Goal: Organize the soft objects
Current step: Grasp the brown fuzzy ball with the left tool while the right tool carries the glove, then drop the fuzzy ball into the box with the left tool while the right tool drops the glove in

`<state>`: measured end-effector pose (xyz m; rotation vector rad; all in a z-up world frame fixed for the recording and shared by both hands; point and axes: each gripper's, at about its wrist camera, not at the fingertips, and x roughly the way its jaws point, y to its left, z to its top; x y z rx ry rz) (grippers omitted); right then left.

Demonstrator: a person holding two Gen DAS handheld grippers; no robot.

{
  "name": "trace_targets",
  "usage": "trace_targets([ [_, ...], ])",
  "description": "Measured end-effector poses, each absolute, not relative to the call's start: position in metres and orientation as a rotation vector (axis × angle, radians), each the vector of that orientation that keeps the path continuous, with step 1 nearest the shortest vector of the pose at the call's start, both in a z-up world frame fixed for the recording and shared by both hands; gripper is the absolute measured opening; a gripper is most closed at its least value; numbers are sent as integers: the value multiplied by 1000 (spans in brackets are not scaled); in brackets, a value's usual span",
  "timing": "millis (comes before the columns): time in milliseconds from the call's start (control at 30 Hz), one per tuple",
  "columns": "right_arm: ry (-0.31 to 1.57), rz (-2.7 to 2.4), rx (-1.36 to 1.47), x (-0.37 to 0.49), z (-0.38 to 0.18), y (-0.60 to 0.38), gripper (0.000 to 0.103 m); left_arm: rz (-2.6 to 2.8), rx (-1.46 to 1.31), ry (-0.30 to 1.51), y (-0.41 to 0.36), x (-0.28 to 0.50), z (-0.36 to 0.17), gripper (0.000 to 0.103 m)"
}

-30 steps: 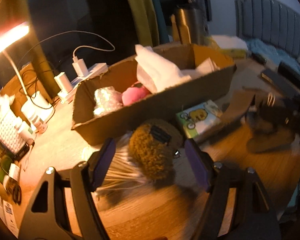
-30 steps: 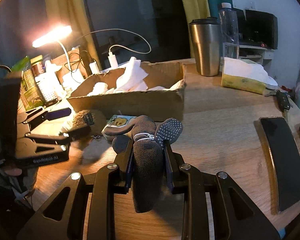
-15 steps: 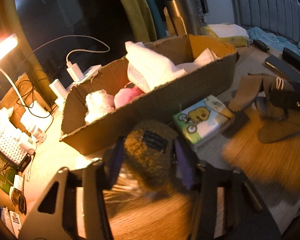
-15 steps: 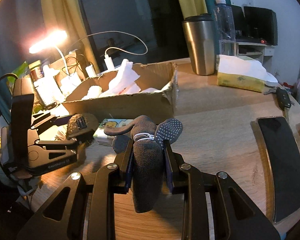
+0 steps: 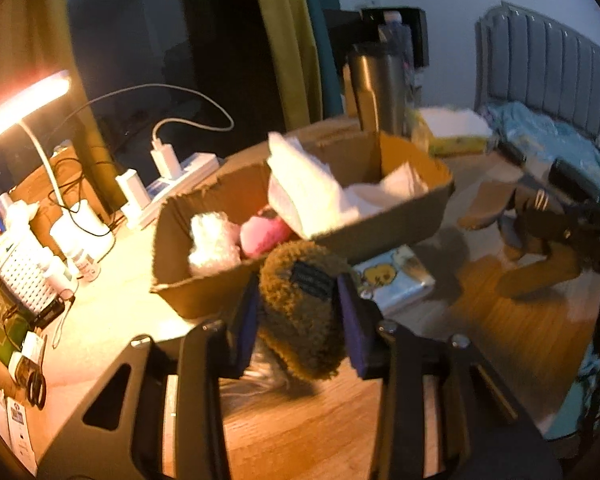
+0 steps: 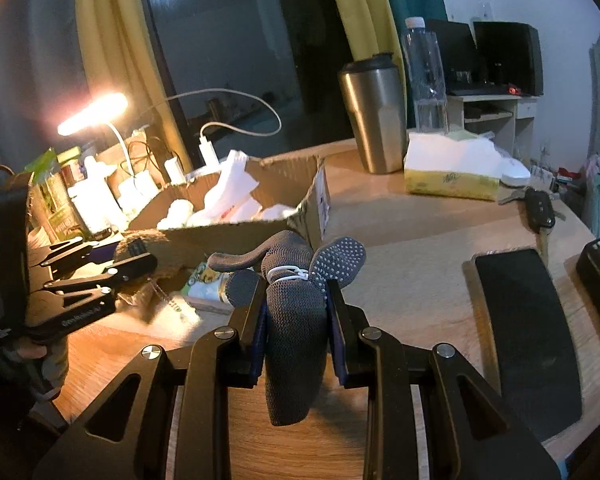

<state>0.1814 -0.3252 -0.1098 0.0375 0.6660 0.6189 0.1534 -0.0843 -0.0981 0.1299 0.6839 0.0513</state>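
Note:
My left gripper [image 5: 300, 300] is shut on a brown fuzzy pouch [image 5: 300, 320] with a black label, held just above the wooden table in front of the cardboard box [image 5: 380, 236]. White cloths [image 5: 312, 188] and a pink soft thing [image 5: 264, 232] lie inside the box. My right gripper [image 6: 296, 304] is shut on a bundle of grey socks [image 6: 296, 340] with dotted soles, in front of the box [image 6: 228, 236]. In the right wrist view the left gripper [image 6: 100, 264] holds the pouch [image 6: 140, 244] at the left. A tissue packet [image 5: 396, 280] lies by the box.
A steel tumbler [image 6: 374, 116], a water bottle [image 6: 424, 76] and a yellow tissue box [image 6: 448, 172] stand behind the cardboard box. A car key [image 6: 540, 208] and flat black items [image 6: 528, 320] lie at the right. A lit desk lamp [image 6: 92, 114], chargers and small bottles crowd the left.
The left jaws closed on the brown pouch and lifted it off the table. The right gripper kept its hold on the socks and drifted slightly sideways.

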Motion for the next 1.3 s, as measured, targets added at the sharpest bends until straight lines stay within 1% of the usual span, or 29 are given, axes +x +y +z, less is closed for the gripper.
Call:
trace_targets([
  [367,598,629,61,180,-83,-334,28,64,57,589,-80,148,-52,38],
  [800,552,663,50,203,-54,-335,28,129,-43,539,-48,180,-21,38],
  [1000,543,674,46,223,-45,-321,28,115,-66,545,-40,204,-23,38],
  [1300,559,670,27,259,-41,-296,28,99,-93,589,-29,233,-47,38],
])
